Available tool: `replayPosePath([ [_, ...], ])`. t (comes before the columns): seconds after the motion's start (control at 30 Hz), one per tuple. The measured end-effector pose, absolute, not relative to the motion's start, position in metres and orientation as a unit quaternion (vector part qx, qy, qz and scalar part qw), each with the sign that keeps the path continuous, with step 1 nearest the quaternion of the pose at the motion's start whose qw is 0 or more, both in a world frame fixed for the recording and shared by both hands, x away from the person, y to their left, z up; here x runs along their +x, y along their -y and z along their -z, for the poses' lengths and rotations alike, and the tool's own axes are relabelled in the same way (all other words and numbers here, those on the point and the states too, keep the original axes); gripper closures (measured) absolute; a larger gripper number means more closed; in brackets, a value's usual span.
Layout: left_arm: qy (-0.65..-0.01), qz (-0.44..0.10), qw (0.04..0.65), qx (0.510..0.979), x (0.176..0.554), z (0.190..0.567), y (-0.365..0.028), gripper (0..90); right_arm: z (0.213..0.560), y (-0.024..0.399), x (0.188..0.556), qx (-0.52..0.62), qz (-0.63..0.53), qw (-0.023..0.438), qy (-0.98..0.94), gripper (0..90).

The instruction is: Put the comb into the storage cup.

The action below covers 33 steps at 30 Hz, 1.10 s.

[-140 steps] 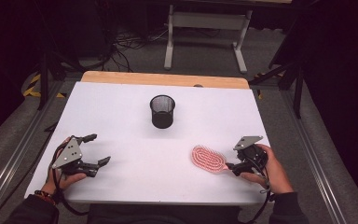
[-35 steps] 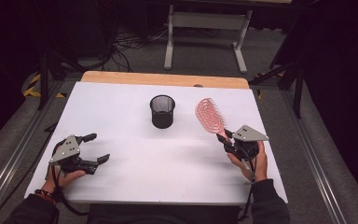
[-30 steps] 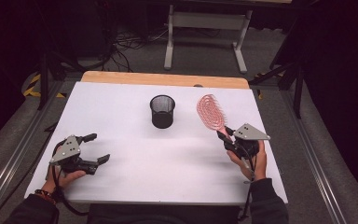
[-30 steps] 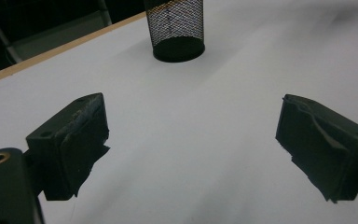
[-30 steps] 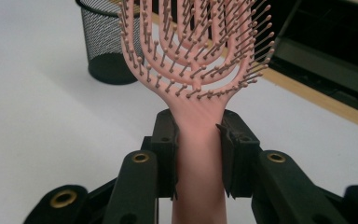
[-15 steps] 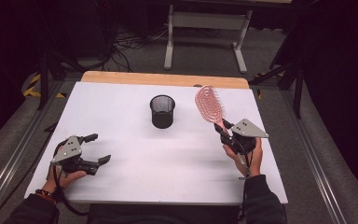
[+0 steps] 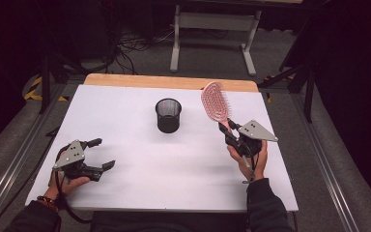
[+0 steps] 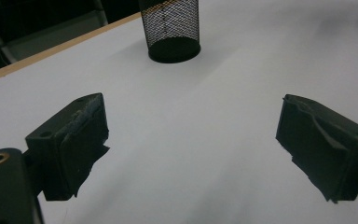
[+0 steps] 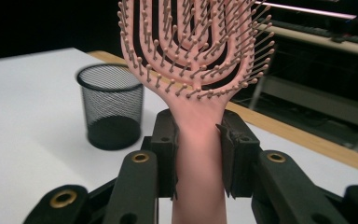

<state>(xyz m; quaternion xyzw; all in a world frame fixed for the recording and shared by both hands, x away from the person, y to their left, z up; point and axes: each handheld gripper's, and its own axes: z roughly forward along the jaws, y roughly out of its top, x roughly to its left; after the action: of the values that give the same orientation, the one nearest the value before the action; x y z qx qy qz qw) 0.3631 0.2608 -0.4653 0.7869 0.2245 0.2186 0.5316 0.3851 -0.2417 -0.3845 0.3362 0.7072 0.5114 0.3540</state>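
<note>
1. Since the earliest frame the brush (image 7: 216, 100) has gone from lying flat near the table's (image 7: 125, 111) right front corner to standing raised in the right gripper (image 7: 228, 133); over the last second it has drifted slightly toward the cup (image 7: 168, 115).
2. Right gripper: jaws clamped on the brush handle, one pad on each side, seen plainly in the right gripper view (image 9: 198, 158). Brush head points up and tilts toward the far edge, bristles facing the camera on the gripper.
3. Brush sits above the right half of the table, right of the cup, not touching it.
4. Cup: black mesh, upright, near the middle of the table, toward the far edge.
5. Left gripper (image 7: 101, 153): unchanged, resting near the left front corner, jaws wide apart, nothing between them.
</note>
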Motion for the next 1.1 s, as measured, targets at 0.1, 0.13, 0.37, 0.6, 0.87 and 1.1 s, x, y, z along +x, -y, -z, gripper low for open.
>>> replayPosePath([
  [0.1, -0.223, -0.217, 0.531, 0.788, 0.364, 0.465, -0.260, 9.9, 0.384, 0.239, 0.383, 0.333, -0.512, 0.358, -0.707, 69.7],
  [0.13, -0.224, -0.216, 0.531, 0.788, 0.364, 0.465, -0.259, 9.9, 0.384, 0.238, 0.383, 0.332, -0.514, 0.358, -0.706, 69.7],
  [0.37, -0.223, -0.218, 0.535, 0.785, 0.362, 0.463, -0.261, 8.4, 0.389, 0.230, 0.372, 0.321, -0.516, 0.364, -0.706, 69.7],
  [0.6, -0.223, -0.217, 0.539, 0.783, 0.362, 0.462, -0.259, 8.2, 0.395, 0.221, 0.363, 0.307, -0.514, 0.362, -0.714, 69.7],
  [0.87, -0.220, -0.211, 0.547, 0.780, 0.361, 0.459, -0.254, 8.2, 0.401, 0.207, 0.358, 0.291, -0.516, 0.352, -0.724, 69.7],
  [1.1, -0.218, -0.211, 0.551, 0.777, 0.363, 0.454, -0.241, 8.8, 0.404, 0.196, 0.354, 0.277, -0.517, 0.347, -0.732, 69.7],
])
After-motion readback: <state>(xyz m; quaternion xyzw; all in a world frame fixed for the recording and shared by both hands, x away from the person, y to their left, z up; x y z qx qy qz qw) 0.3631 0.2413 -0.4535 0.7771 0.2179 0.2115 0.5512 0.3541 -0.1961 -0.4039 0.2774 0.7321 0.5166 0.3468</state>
